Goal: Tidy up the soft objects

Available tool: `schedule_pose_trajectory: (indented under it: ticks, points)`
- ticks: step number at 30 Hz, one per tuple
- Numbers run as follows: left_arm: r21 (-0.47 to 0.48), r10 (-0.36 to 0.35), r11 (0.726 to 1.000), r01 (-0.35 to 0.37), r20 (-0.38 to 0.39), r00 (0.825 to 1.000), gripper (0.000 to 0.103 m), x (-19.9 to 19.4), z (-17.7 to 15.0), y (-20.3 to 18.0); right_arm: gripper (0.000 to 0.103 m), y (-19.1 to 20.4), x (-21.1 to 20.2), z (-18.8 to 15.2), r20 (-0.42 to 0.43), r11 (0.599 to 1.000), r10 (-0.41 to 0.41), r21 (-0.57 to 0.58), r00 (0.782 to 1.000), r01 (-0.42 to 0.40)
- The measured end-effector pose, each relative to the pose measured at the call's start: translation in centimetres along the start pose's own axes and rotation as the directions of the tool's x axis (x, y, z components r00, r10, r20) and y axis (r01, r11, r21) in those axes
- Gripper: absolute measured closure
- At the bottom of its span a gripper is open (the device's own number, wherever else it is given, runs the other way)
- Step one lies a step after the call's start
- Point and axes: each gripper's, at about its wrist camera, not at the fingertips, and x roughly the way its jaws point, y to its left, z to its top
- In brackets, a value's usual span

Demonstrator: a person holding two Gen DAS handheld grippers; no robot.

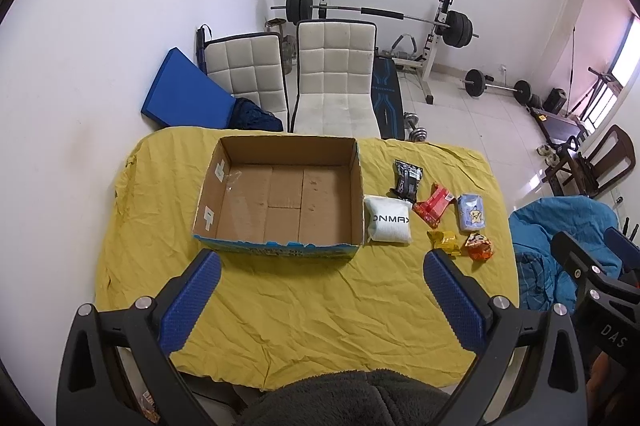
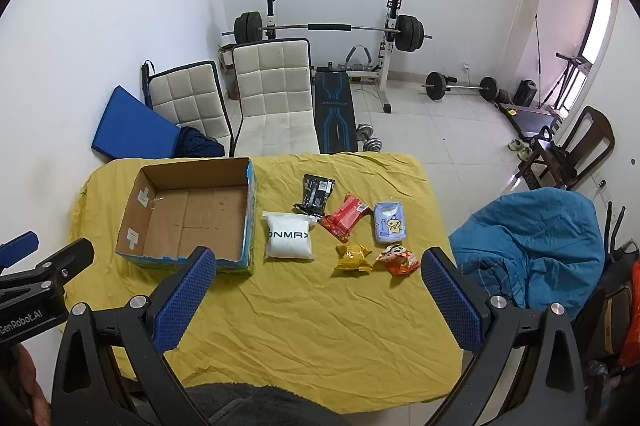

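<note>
An empty open cardboard box [image 1: 280,202] [image 2: 188,218] sits on the yellow-covered table [image 1: 304,306] [image 2: 320,322]. To its right lie a white pouch [image 1: 388,220] [image 2: 288,236], a black packet [image 1: 407,176] [image 2: 317,192], a red packet [image 1: 434,204] [image 2: 346,218], a light blue pack [image 1: 472,212] [image 2: 390,222], a yellow packet [image 1: 443,241] [image 2: 352,258] and an orange packet [image 1: 479,246] [image 2: 398,258]. My left gripper [image 1: 322,278] is open and empty, held above the table's near side in front of the box. My right gripper [image 2: 318,276] is open and empty, near side of the packets.
Two white chairs [image 1: 332,82] stand behind the table, a blue mat [image 1: 184,94] leans on the wall, and a weight bench with barbells [image 1: 384,14] is farther back. A blue-covered seat [image 2: 536,242] stands at the table's right. Dark fabric [image 1: 344,398] lies at the near edge.
</note>
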Motion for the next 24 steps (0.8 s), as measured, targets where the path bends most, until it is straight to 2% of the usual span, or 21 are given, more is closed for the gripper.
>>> schedule_pose_trajectory:
  ticks: [2, 12, 14, 24]
  points:
    - [-0.002, 0.001, 1.000, -0.001, 0.005, 1.000, 0.000, -0.5, -0.8, -0.4, 0.000, 0.0, 0.0, 0.0, -0.001, 1.000, 0.003, 0.004, 1.000, -0.003]
    - [-0.005, 0.004, 1.000, -0.004, 0.003, 1.000, 0.000, -0.1, -0.8, 0.6, 0.000, -0.1, -0.1, 0.0, 0.002, 1.000, 0.000, 0.001, 1.000, 0.000]
    - [0.000, 0.005, 1.000, -0.005, 0.005, 1.000, 0.000, -0.5, -0.9, -0.4, 0.000, -0.1, -0.1, 0.0, 0.002, 1.000, 0.001, 0.001, 1.000, -0.001]
    - [0.001, 0.006, 1.000, -0.006, 0.003, 1.000, 0.000, -0.3, -1.3, 0.0, 0.000, -0.1, -0.1, 0.0, 0.003, 1.000, -0.001, 0.008, 1.000, 0.001]
